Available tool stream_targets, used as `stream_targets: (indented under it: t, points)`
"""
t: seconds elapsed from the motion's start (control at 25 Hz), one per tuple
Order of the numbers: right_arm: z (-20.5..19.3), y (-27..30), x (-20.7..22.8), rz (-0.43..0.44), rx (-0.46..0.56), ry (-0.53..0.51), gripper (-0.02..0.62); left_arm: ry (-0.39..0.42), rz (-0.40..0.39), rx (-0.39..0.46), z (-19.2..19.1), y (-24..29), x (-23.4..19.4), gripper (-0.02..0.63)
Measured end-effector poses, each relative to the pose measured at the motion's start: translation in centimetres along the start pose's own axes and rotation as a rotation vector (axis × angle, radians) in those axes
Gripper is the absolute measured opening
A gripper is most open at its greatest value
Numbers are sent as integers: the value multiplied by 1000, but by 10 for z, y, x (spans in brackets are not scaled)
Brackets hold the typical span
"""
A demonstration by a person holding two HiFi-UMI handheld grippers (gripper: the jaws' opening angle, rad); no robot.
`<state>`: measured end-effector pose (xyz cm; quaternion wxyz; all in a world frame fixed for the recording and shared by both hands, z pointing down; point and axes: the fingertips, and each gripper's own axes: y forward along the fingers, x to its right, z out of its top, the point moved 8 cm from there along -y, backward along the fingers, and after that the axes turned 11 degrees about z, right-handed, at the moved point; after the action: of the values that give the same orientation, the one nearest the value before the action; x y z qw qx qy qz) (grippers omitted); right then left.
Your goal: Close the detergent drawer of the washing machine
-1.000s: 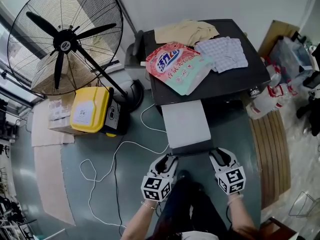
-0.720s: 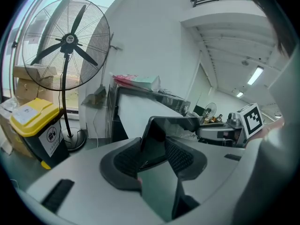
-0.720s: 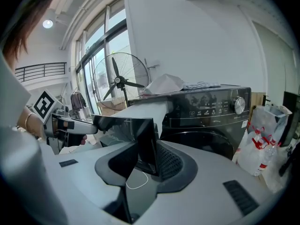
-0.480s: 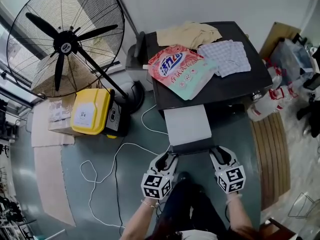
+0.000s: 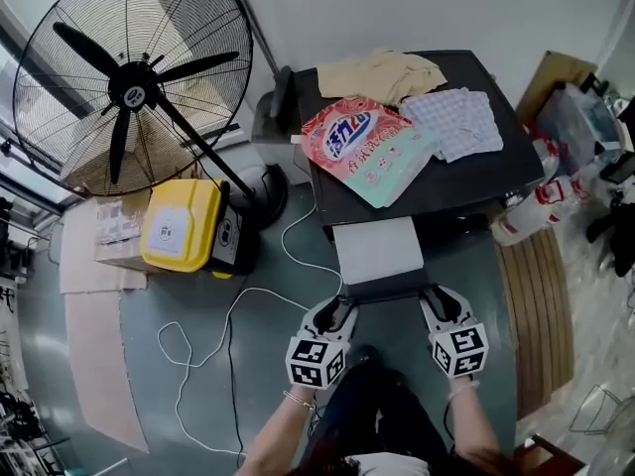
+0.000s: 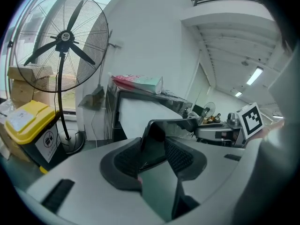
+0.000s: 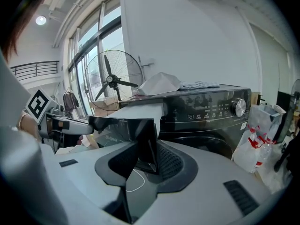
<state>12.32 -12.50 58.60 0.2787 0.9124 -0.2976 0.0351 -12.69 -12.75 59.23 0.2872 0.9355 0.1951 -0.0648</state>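
The dark washing machine (image 5: 466,191) has its white detergent drawer (image 5: 377,249) pulled out toward me, ending in a dark front panel (image 5: 385,291). My left gripper (image 5: 337,310) is shut on the panel's left end and my right gripper (image 5: 434,300) on its right end. In the left gripper view the panel's corner (image 6: 171,124) sits between the ribbed pads (image 6: 126,156) of the left gripper (image 6: 157,153). In the right gripper view the panel (image 7: 122,123) runs leftward out of the right gripper (image 7: 147,161), with the machine's control face (image 7: 206,111) behind.
A detergent bag (image 5: 362,142), a beige cloth (image 5: 382,72) and a checked cloth (image 5: 456,122) lie on the machine's top. A large standing fan (image 5: 129,77) and a yellow bin (image 5: 182,223) stand at the left. A white cable (image 5: 228,315) loops over the floor. Bags and bottles (image 5: 536,211) crowd the right side.
Both grippers have moved toward the machine with the front panel, and the visible white stretch of the drawer has grown shorter.
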Motion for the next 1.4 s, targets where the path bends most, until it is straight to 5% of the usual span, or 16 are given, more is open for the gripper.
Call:
stream_targets:
  t: [0.48, 1.4]
  points:
    - [5, 16, 6, -45, -7, 61, 143, 12, -31, -22, 10, 16, -10, 173]
    - [42, 60, 34, -2, -7, 46, 146, -50, 46, -54, 49, 57, -31, 176]
